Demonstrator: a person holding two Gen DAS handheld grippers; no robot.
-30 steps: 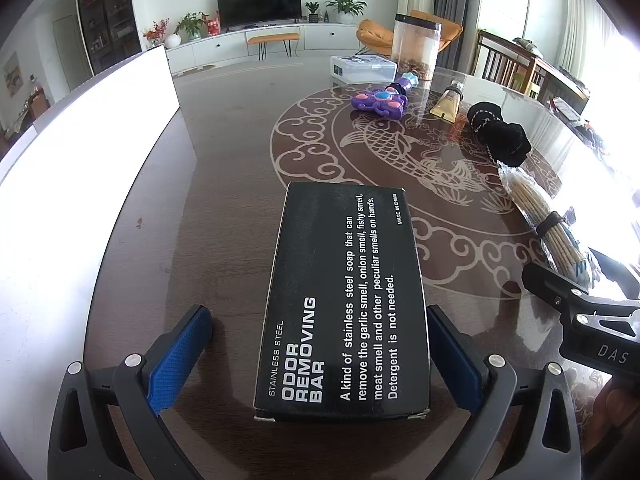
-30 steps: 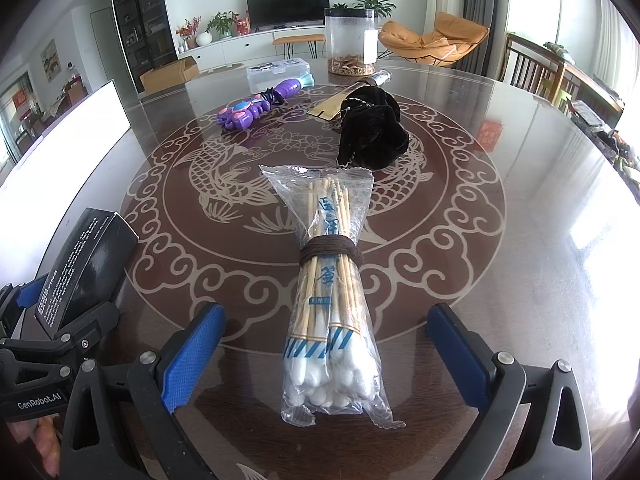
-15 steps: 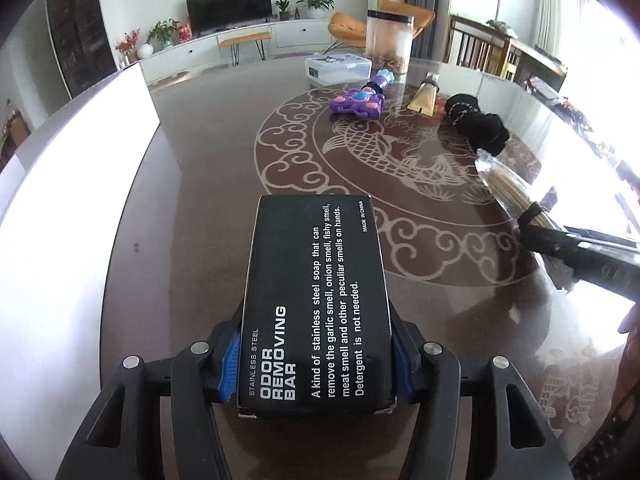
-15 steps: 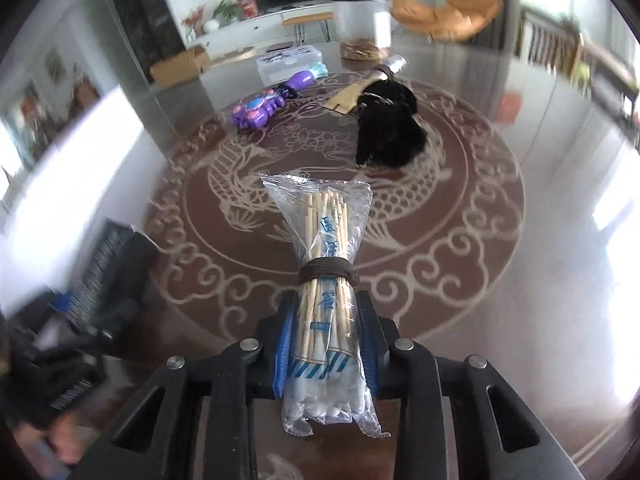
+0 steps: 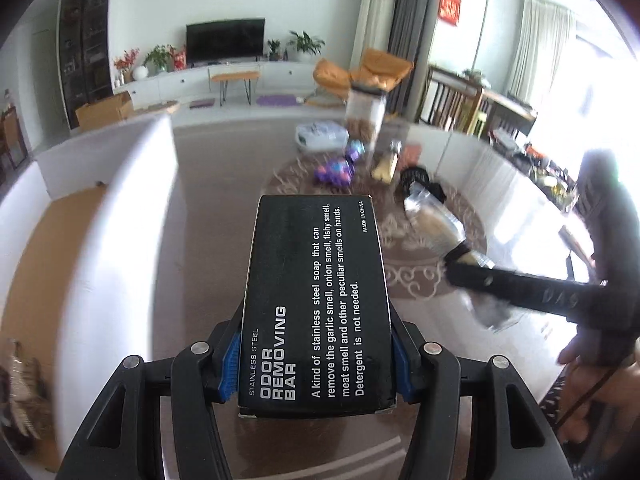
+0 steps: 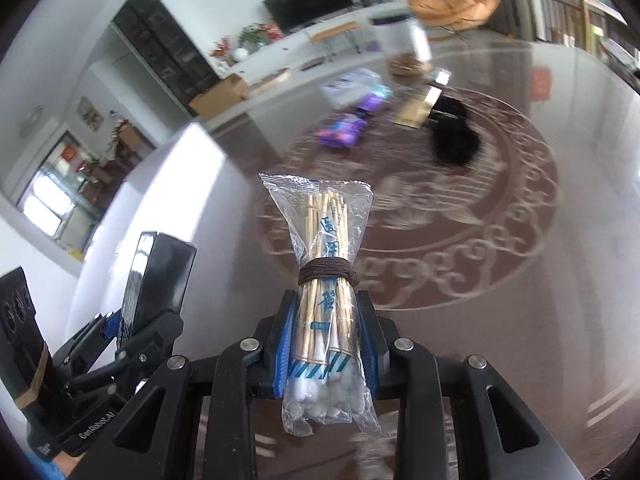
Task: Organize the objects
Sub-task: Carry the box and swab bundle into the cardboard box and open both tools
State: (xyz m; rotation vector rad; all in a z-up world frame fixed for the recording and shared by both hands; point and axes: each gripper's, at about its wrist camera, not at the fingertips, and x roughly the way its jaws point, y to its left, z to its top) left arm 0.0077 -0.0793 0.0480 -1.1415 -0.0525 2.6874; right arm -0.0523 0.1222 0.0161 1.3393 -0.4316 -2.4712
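My left gripper (image 5: 316, 364) is shut on a black box (image 5: 316, 300) printed "Odor Removing Bar" and holds it lifted above the dark table (image 5: 208, 200). The box also shows in the right wrist view (image 6: 156, 276), tilted up at the left. My right gripper (image 6: 326, 354) is shut on a clear bag of cotton swabs (image 6: 326, 280) tied with a brown band, also lifted. The bag shows blurred in the left wrist view (image 5: 436, 224), held by the right gripper (image 5: 468, 276).
At the far side of the table lie a purple toy (image 6: 344, 128), a black pouch (image 6: 454, 136), a tan packet (image 6: 414, 110), a clear lidded box (image 6: 352, 84) and a tall clear jar (image 6: 404, 44). A white open container (image 5: 120, 240) stands at the left.
Both grippers went from open around their objects to shut on them, then lifted them off the table. Both views tilted up and are blurred by motion.
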